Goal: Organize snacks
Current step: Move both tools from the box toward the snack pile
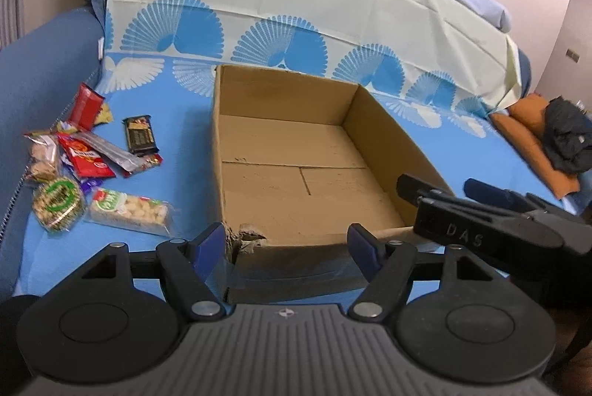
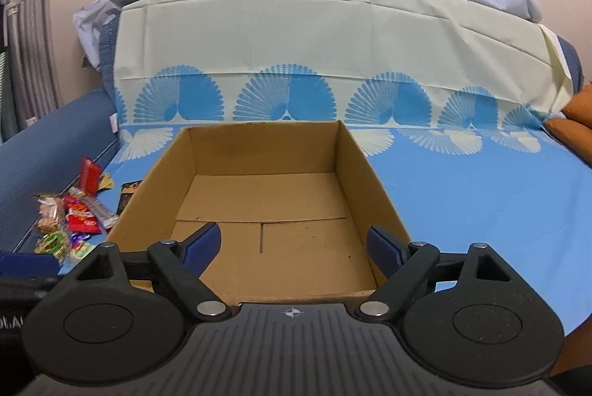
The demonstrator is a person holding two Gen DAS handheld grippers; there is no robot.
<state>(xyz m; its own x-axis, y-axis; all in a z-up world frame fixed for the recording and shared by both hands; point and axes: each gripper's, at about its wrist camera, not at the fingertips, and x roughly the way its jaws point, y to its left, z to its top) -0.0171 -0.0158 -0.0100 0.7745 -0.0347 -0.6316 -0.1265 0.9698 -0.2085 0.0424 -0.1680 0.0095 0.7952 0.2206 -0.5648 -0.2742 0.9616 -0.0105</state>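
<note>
An empty open cardboard box [image 1: 296,196] [image 2: 266,211] sits on the blue patterned cloth. A pile of snack packets [image 1: 81,155] [image 2: 70,218] lies to its left: a red packet [image 1: 86,104], a dark bar [image 1: 140,135], a round green-labelled cake [image 1: 57,201] and a clear pack of pale puffs [image 1: 129,211]. My left gripper [image 1: 286,242] hangs open over the box's torn near wall, nothing between its fingers. My right gripper [image 2: 294,246] stands open above the box's near end, also holding nothing; it shows at the right of the left wrist view [image 1: 440,190].
The cloth [image 2: 462,196] covers a blue sofa seat and drapes up its backrest. A blue armrest [image 1: 40,77] stands left of the snacks. An orange cushion [image 1: 532,137] with dark clothing [image 1: 569,137] lies at the far right. Bare cloth stretches right of the box.
</note>
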